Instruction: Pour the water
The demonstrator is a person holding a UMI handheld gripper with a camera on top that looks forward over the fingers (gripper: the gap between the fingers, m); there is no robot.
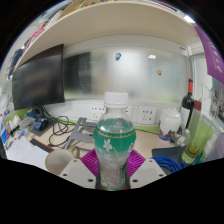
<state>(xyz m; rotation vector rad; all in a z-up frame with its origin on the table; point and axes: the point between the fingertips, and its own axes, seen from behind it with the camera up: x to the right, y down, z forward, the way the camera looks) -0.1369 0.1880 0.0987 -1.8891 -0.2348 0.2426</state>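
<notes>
Gripper [113, 172]: both fingers clamped on a clear plastic water bottle [114, 145], with the purple pads [92, 161] pressed against its sides at 9 and 3 o'clock. The bottle stands upright between the fingers; it has a white cap, a green-tinted label band and water visible inside.

At 8 o'clock of the bottle, just beside the left finger: a pale paper cup [58, 160], open mouth visible.

At 3 o'clock, further off: a white kettle-like vessel [170, 124] on the table [30, 155]. At 2 o'clock: a dark bottle [187, 108].

At 10 o'clock, beyond: a black monitor [38, 78] with cables [62, 124] below it.

Far: a wall with white power sockets [97, 112] behind the bottle.
</notes>
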